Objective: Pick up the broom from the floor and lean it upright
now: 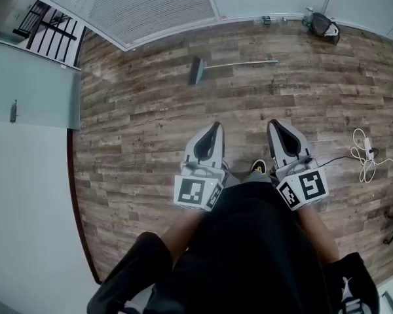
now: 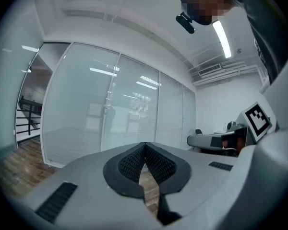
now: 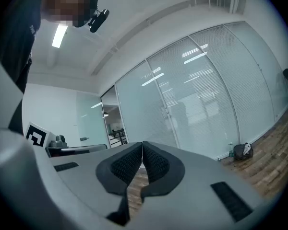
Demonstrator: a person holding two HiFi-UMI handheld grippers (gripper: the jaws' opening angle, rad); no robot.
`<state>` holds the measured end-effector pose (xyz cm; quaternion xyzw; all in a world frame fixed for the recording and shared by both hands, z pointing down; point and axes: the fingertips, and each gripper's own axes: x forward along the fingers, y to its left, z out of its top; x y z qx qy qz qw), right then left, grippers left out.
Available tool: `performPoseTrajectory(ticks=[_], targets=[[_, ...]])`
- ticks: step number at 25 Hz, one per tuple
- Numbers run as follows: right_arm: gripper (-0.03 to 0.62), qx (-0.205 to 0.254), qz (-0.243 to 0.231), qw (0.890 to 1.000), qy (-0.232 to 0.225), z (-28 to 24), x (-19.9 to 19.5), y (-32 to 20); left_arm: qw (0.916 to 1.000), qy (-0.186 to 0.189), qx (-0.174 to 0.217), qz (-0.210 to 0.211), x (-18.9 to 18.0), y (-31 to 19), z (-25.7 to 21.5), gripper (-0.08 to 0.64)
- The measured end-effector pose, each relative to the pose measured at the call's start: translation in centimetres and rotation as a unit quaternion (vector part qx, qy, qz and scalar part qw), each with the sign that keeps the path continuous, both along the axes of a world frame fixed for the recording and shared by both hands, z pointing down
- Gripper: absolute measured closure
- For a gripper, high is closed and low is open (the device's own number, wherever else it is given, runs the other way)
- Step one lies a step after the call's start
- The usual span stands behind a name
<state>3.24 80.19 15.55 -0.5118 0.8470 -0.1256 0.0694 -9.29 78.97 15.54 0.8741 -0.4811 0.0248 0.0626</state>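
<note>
The broom [image 1: 229, 66] lies flat on the wooden floor far ahead, near the glass wall, its grey head to the left and its thin handle running right. My left gripper [image 1: 215, 125] and right gripper [image 1: 274, 123] are held side by side close to the body, level, well short of the broom. Both are shut with nothing between the pads. In the left gripper view the left gripper [image 2: 144, 145] has its ribbed pads meeting; the right gripper [image 3: 142, 143] looks the same in the right gripper view. The broom shows in neither gripper view.
A glass partition with blinds [image 1: 157, 5] runs along the far side. A dark bag [image 1: 325, 26] and a small bottle [image 1: 308, 13] sit by the wall at the far right. A white cable [image 1: 365, 154] lies on the floor to the right. A desk [image 2: 216, 140] stands at the side.
</note>
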Motion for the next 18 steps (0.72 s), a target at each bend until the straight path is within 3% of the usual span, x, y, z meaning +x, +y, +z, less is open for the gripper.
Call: performPoseTrajectory(ticks=[5,12,18], targets=[[0.572,0.005,0.007,1.000,0.000,0.0,1.0,-0.4,0.9998,-0.005,0.005,0.020,1.9,0.1,-0.2,0.537],[0.572,0.025,-0.022,0.999,0.007,-1.0,0.2,-1.0,0.9999,-0.004,0.014,0.001,1.6,0.5,-0.3,0.537],[0.572,0.031,-0.043,0.998,-0.017,-1.2,0.0,-0.6,0.9997,0.002,0.016,-0.020,0.7,0.9,-0.8,0.537]])
